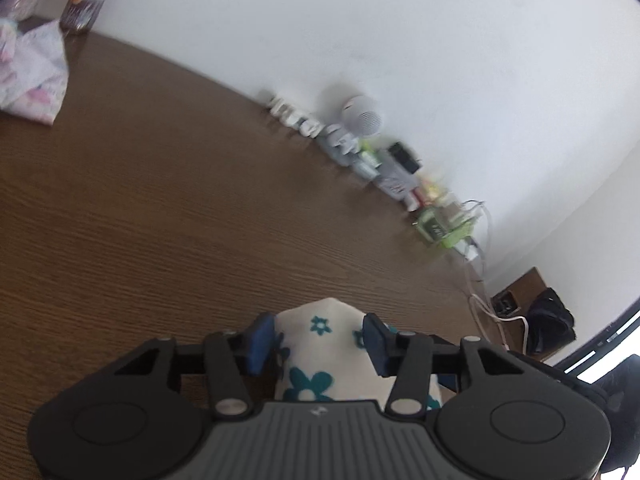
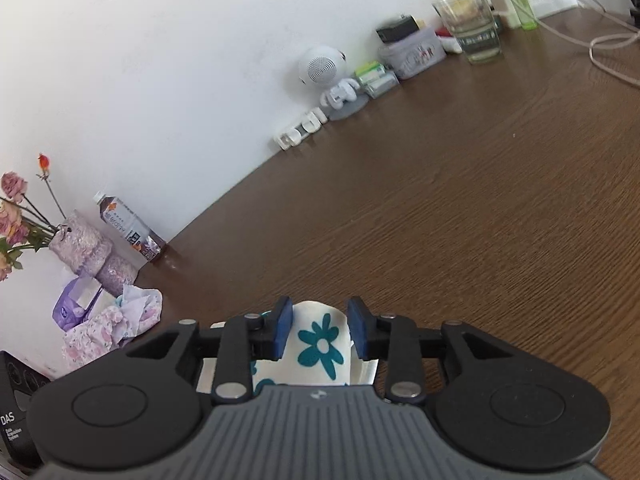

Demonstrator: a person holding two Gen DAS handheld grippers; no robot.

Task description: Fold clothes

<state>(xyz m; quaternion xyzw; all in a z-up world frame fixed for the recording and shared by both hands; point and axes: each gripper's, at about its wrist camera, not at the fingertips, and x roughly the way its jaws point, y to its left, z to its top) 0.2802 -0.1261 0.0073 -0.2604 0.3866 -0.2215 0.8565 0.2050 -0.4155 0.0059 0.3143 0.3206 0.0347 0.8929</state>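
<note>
the left gripper (image 1: 319,340) and right gripper (image 2: 319,330) each have their fingers closed on a fold of the cream, teal-flowered garment (image 2: 320,344); it's held near, above the brown surface (image 2: 440,220), likely so a fold can be laid down flat.

Wide bare desk (image 2: 440,208) lay open ahead of both tongs. Far edge along wall blocked by clutter: glass (image 2: 472,26), speaker (image 2: 320,66), bottle (image 2: 130,228). Pink clothes pile (image 2: 116,320) blocked left corner.
</note>
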